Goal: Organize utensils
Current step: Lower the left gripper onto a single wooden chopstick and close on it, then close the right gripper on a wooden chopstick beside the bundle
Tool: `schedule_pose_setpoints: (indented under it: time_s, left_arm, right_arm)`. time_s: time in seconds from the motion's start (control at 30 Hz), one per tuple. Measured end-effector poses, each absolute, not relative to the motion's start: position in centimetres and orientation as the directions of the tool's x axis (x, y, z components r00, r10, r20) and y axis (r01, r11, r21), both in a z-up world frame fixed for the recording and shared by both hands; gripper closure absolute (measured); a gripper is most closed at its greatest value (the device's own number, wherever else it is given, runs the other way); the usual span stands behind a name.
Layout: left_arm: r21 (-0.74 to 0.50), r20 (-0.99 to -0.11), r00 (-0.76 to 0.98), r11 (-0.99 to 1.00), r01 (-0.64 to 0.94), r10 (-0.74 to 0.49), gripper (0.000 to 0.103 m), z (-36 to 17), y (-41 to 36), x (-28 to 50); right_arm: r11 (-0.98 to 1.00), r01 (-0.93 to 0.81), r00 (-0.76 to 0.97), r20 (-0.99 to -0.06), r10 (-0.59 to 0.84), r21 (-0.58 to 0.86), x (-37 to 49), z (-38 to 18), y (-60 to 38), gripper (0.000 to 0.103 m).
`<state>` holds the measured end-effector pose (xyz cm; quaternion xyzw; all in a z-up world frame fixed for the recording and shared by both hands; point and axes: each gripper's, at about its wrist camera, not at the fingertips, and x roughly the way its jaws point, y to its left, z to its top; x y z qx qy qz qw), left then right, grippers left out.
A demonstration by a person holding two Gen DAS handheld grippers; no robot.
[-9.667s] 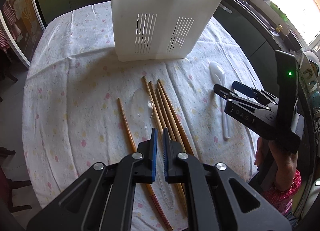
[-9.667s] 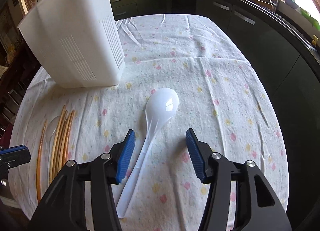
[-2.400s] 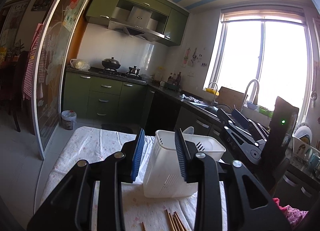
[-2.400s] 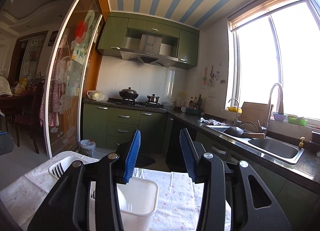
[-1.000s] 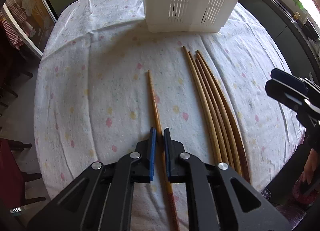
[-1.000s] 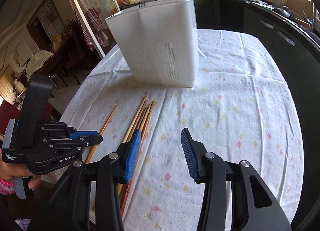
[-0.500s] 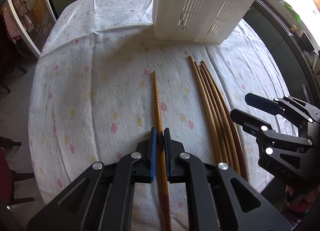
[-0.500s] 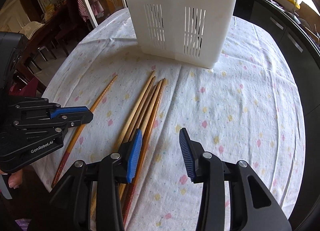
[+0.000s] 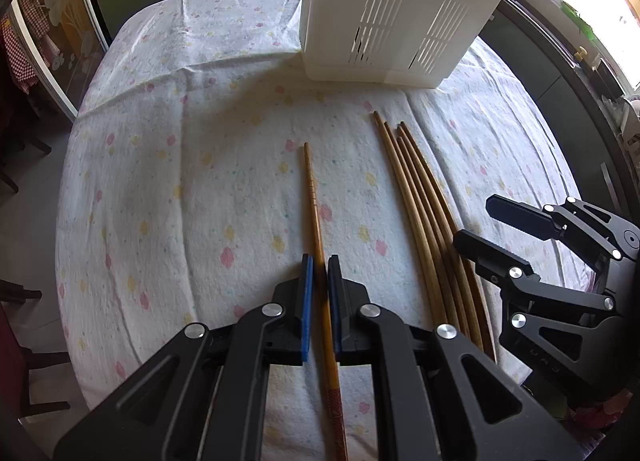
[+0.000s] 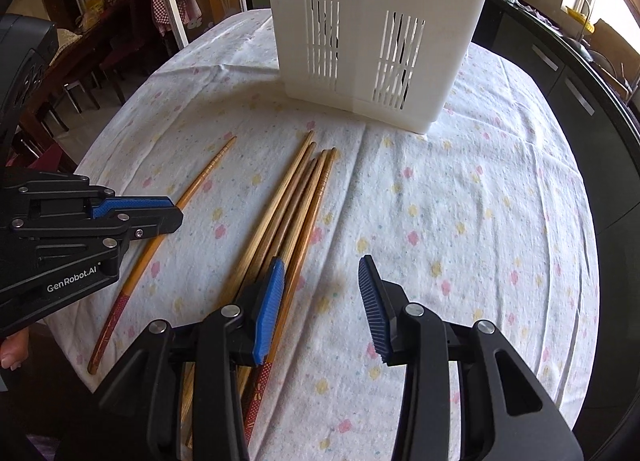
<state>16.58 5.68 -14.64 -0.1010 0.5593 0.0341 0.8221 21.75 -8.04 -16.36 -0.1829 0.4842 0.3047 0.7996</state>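
Left side of the table, covered by a white flowered cloth: bare cloth only, out to the rounded left edge.

Next, toward the near edge: a single chopstick lies on the cloth, thin tip pointing at the far side, dark red butt end at the near edge. The left gripper points steeply down over it. Its blue pads are drawn together on the chopstick's shaft, clamped at roughly mid-length. In the right wrist view the same chopstick passes under the left gripper, and its whole length appears to rest on the cloth.

Middle of the table: a bundle of chopsticks, lying side by side and touching, tips toward the far side, butts at the near edge. It lies near the single chopstick but clear of it.

Far side, centre: a white slotted utensil basket stands upright on the cloth, just beyond the tips of the bundle. Contents cannot be made out.

Right: the right gripper hangs over the near edge, jaws apart with nothing between them. Its left pad sits above the right-hand sticks of the bundle; contact cannot be confirmed. Bare cloth runs from there to the right edge.
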Motion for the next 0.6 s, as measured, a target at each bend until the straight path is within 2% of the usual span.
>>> schedule_pose_setpoints:
  time_s: [0.23, 0.6]
  left_arm:
    - [-0.124, -0.928, 0.370, 0.978, -0.166, -0.055, 0.095, -14.61, 5.58, 16.73]
    - [-0.120, -0.927, 0.371, 0.980, -0.158, -0.053, 0.095, -14.68, 5.50, 16.77]
  right_arm:
    - [0.761, -0.649, 0.346, -0.896, 0.277, -0.015, 22.01, -16.21, -8.48, 0.063]
    - [0.759, -0.649, 0.302, -0.899, 0.317, 0.050, 22.24, -16.36, -7.94, 0.063]
